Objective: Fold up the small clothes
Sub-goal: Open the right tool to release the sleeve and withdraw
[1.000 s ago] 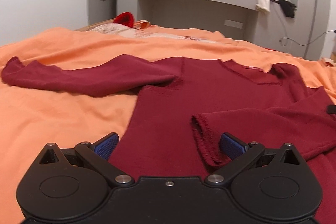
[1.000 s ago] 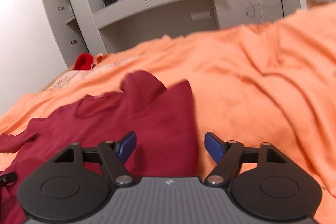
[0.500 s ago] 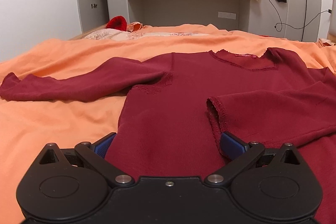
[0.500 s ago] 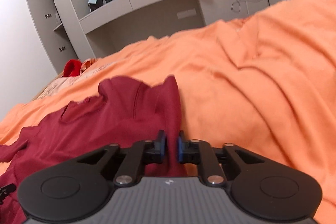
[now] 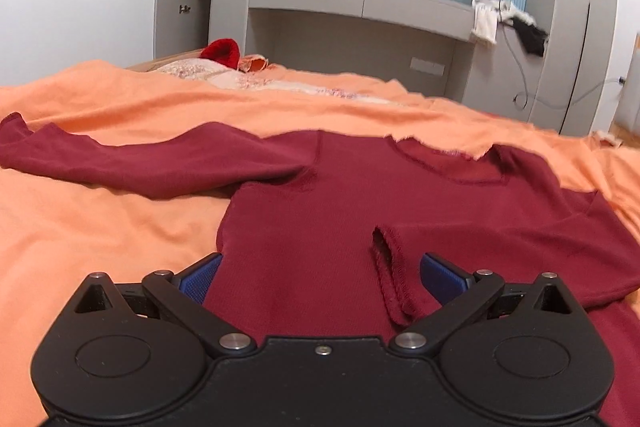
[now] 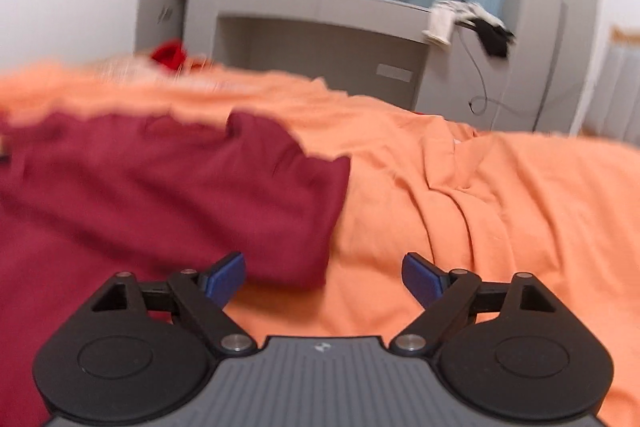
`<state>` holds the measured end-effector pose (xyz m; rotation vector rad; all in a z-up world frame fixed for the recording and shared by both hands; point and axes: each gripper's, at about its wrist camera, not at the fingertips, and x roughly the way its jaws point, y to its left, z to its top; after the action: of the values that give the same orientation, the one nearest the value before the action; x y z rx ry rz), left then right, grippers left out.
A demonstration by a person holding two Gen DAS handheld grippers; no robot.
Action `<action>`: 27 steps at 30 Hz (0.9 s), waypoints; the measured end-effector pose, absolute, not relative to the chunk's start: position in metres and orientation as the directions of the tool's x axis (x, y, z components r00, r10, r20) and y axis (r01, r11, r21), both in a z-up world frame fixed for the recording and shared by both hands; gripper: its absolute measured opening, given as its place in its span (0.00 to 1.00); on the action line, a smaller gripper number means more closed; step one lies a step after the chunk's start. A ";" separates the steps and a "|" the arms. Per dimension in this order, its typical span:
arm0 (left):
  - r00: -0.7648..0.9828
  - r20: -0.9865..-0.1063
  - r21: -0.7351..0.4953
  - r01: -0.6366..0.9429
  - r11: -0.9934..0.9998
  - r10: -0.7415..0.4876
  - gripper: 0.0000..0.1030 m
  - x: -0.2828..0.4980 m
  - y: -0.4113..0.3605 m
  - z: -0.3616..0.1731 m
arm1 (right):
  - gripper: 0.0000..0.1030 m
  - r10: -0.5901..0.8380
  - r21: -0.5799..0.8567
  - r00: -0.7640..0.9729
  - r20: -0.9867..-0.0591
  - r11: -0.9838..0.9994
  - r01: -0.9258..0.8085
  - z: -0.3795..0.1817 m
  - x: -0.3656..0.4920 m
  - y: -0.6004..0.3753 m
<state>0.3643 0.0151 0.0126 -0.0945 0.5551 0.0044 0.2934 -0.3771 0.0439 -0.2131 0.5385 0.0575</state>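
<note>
Both tongs stand apart and grip nothing, the right gripper point(image 6: 323, 273) having just let go, so the left gripper point(image 5: 320, 277), over the maroon shirt point(image 5: 360, 211), should next pinch the outstretched sleeve point(image 5: 152, 163) up-left of it.

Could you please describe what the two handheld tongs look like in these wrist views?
Both are black, with round side discs, silver pivot screws and blue textured pads. The left tongs have a smooth black body; the right tongs have a grey ribbed body bearing a small white mark.
</note>
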 end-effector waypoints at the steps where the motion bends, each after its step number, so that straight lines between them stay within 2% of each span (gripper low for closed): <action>1: 0.842 -0.540 -0.071 -0.035 0.997 -0.009 1.00 0.367 0.013 0.010 | 0.87 -0.016 -0.226 0.854 -0.520 0.967 -0.120 0.039 0.293 -0.372; 3: 0.822 -0.569 -0.042 -0.051 0.998 0.017 1.00 0.372 0.010 0.006 | 0.83 -0.054 -0.293 0.848 -0.527 0.948 -0.122 0.028 0.295 -0.363; 5: 0.804 -0.594 -0.034 -0.062 0.997 0.030 1.00 0.377 0.010 0.001 | 0.75 -0.071 -0.311 0.840 -0.538 0.943 -0.119 0.019 0.304 -0.357; 7: 0.799 -0.601 -0.045 -0.064 0.997 0.024 1.00 0.378 0.013 -0.001 | 0.59 -0.074 -0.328 0.843 -0.533 0.936 -0.126 0.014 0.312 -0.352; 10: 0.794 -0.607 -0.057 -0.064 0.996 0.016 1.00 0.378 0.016 -0.003 | 0.46 -0.089 -0.355 0.870 -0.484 0.929 -0.102 0.014 0.319 -0.350; 11: 0.793 -0.609 -0.057 -0.064 0.996 0.016 1.00 0.378 0.016 -0.004 | 0.38 -0.086 -0.350 0.873 -0.480 0.931 -0.101 0.014 0.320 -0.352; 12: 0.792 -0.610 -0.056 -0.064 0.996 0.017 1.00 0.379 0.016 -0.004 | 0.13 -0.088 -0.343 0.867 -0.491 0.934 -0.099 0.015 0.322 -0.353; 13: 0.792 -0.611 -0.055 -0.064 0.996 0.018 1.00 0.379 0.016 -0.004 | 0.06 -0.089 -0.323 0.854 -0.512 0.941 -0.096 0.014 0.323 -0.357; 19: 0.789 -0.614 -0.050 -0.064 0.997 0.020 1.00 0.379 0.016 -0.004 | 0.03 -0.046 -0.160 0.824 -0.565 0.986 -0.055 0.017 0.326 -0.379; 23: 0.792 -0.610 -0.059 -0.063 0.996 0.014 1.00 0.379 0.016 -0.003 | 0.02 -0.028 -0.120 0.816 -0.577 0.992 -0.050 0.015 0.323 -0.382; 26: 0.799 -0.601 -0.089 -0.065 0.994 -0.002 1.00 0.376 0.020 -0.001 | 0.14 -0.010 -0.096 0.818 -0.576 0.994 -0.056 0.019 0.318 -0.383; 27: 0.806 -0.592 -0.104 -0.070 0.992 -0.005 0.99 0.374 0.023 0.000 | 0.25 -0.006 -0.093 0.818 -0.575 0.994 -0.057 0.022 0.316 -0.382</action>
<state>0.3744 0.0229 0.0003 -0.1229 0.6331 0.0345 0.3158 -0.3816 0.0216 -0.1075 0.6120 0.0271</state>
